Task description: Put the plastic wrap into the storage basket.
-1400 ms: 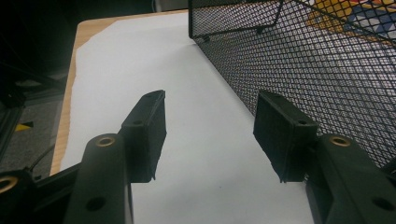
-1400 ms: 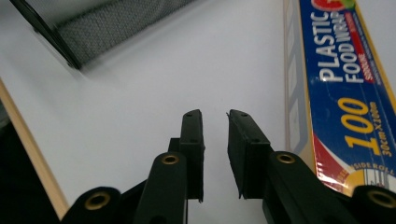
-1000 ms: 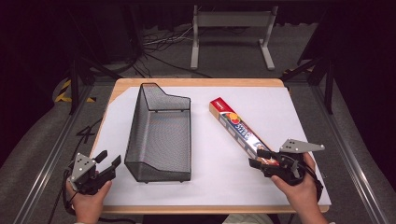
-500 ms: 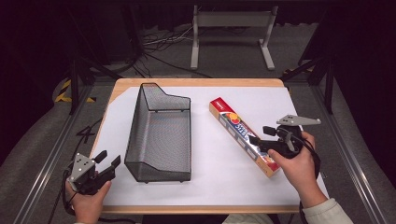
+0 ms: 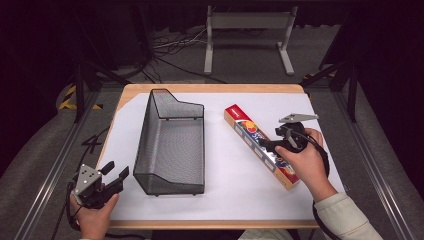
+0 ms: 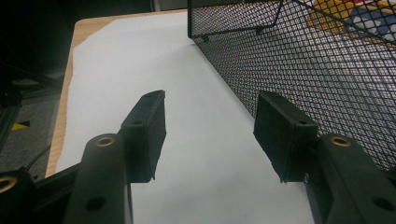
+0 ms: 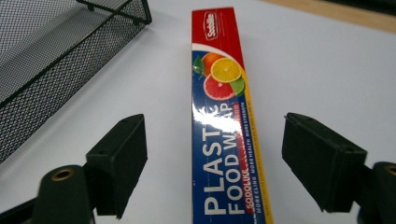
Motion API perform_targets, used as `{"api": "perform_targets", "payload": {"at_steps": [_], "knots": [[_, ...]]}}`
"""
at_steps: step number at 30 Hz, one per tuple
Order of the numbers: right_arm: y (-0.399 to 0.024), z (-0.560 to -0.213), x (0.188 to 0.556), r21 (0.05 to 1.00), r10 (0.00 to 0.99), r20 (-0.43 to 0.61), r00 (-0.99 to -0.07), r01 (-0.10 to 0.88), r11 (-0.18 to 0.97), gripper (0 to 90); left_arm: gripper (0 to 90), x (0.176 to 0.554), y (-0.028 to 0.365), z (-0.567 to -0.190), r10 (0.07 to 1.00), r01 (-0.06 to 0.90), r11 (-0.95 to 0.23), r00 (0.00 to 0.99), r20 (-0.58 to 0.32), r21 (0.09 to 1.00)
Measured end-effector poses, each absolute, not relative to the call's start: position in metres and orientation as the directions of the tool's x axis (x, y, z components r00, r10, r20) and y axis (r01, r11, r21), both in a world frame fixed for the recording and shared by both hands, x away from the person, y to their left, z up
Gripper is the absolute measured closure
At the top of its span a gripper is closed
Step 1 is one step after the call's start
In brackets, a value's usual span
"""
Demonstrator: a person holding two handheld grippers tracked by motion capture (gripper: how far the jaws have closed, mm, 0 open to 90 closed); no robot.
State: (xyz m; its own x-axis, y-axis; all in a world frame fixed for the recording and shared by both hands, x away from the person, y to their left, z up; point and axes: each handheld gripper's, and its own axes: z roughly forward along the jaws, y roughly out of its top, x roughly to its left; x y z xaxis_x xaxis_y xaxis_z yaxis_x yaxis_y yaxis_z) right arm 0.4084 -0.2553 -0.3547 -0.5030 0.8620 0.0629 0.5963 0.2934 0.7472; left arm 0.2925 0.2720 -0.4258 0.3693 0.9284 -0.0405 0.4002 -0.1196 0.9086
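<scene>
A long red and blue plastic food wrap box [image 5: 246, 128] lies slantwise on the white paper, right of a black wire mesh basket [image 5: 170, 145]. My right gripper [image 5: 272, 146] hovers over the box's middle, open. In the right gripper view the box [image 7: 224, 116] runs lengthwise between the spread jaws of that gripper [image 7: 215, 161], which do not touch it. My left gripper [image 5: 115, 178] rests open at the table's near left corner, just left of the basket. Nothing lies between its jaws [image 6: 210, 135], and the basket wall [image 6: 317, 60] stands close beside the right-hand one.
White paper [image 5: 225, 195] covers most of the wooden table [image 5: 210, 88]. The basket's corner [image 7: 46, 56] shows left of the box in the right gripper view. Cables and a metal stand [image 5: 247, 30] lie on the floor beyond the table.
The right gripper has moved away from the near end of the box, forward and left to above its middle. The left gripper has stayed put.
</scene>
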Motion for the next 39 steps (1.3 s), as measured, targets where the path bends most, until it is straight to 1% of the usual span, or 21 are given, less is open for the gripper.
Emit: {"api": "perform_targets", "payload": {"at_steps": [3,4,6,9,11,13,16,21,25,26,27,28,33,35,36,39], "knots": [[-0.252,-0.361,0.417,0.72,0.865,0.056,-0.499,0.62,0.311,26.3,44.4,0.292,0.273,-0.426,0.93,0.399,-0.116,0.366,-0.042,0.91],[-0.251,-0.364,0.421,0.713,0.862,0.041,-0.506,0.619,0.33,26.1,44.5,0.291,0.274,-0.426,0.929,0.398,-0.112,0.366,-0.045,0.91],[-0.248,-0.372,0.429,0.699,0.854,0.007,-0.521,0.613,0.369,23.2,44.4,0.291,0.274,-0.426,0.931,0.398,-0.112,0.363,-0.044,0.911],[-0.246,-0.377,0.434,0.67,0.857,0.019,-0.516,0.642,0.372,23.1,44.5,0.29,0.274,-0.426,0.931,0.398,-0.115,0.363,-0.041,0.91],[-0.245,-0.385,0.438,0.648,0.853,0.022,-0.521,0.657,0.385,18.5,44.4,0.29,0.275,-0.426,0.931,0.398,-0.114,0.362,-0.042,0.91],[-0.244,-0.393,0.442,0.599,0.863,0.029,-0.505,0.7,0.389,17.8,44.4,0.29,0.275,-0.426,0.932,0.399,-0.112,0.361,-0.043,0.91],[-0.243,-0.402,0.446,0.566,0.871,0.042,-0.489,0.73,0.382,17.7,44.4,0.29,0.275,-0.426,0.931,0.399,-0.117,0.363,-0.039,0.909],[-0.243,-0.408,0.45,0.513,0.883,0.061,-0.465,0.774,0.372,18.6,44.4,0.29,0.275,-0.426,0.933,0.4,-0.116,0.358,-0.038,0.909],[-0.239,-0.41,0.451,0.474,0.882,0.036,-0.469,0.785,0.398,23.9,44.4,0.29,0.275,-0.426,0.933,0.401,-0.116,0.358,-0.038,0.909],[-0.239,-0.411,0.452,0.464,0.88,0.027,-0.474,0.786,0.409,26.9,44.4,0.29,0.275,-0.426,0.933,0.4,-0.116,0.358,-0.039,0.909],[-0.237,-0.412,0.451,0.444,0.881,0.015,-0.473,0.792,0.418,33.2,44.4,0.29,0.275,-0.426,0.933,0.4,-0.117,0.358,-0.038,0.909],[-0.237,-0.413,0.451,0.44,0.88,0.002,-0.474,0.791,0.425,36.7,44.4,0.29,0.275,-0.426,0.933,0.399,-0.117,0.357,-0.036,0.909],[-0.232,-0.411,0.449,0.443,0.871,-0.056,-0.488,0.77,0.46,39.7,44.2,0.29,0.275,-0.426,0.935,0.401,-0.115,0.353,-0.038,0.909],[-0.232,-0.411,0.448,0.445,0.873,-0.05,-0.486,0.771,0.455,40.0,44.2,0.291,0.275,-0.426,0.935,0.402,-0.114,0.352,-0.038,0.909],[-0.231,-0.409,0.447,0.445,0.883,-0.02,-0.468,0.787,0.427,40.2,44.2,0.29,0.275,-0.426,0.936,0.401,-0.113,0.351,-0.038,0.909],[-0.23,-0.405,0.446,0.442,0.886,-0.014,-0.464,0.791,0.422,40.2,44.2,0.29,0.276,-0.426,0.935,0.4,-0.118,0.353,-0.034,0.909]]}}
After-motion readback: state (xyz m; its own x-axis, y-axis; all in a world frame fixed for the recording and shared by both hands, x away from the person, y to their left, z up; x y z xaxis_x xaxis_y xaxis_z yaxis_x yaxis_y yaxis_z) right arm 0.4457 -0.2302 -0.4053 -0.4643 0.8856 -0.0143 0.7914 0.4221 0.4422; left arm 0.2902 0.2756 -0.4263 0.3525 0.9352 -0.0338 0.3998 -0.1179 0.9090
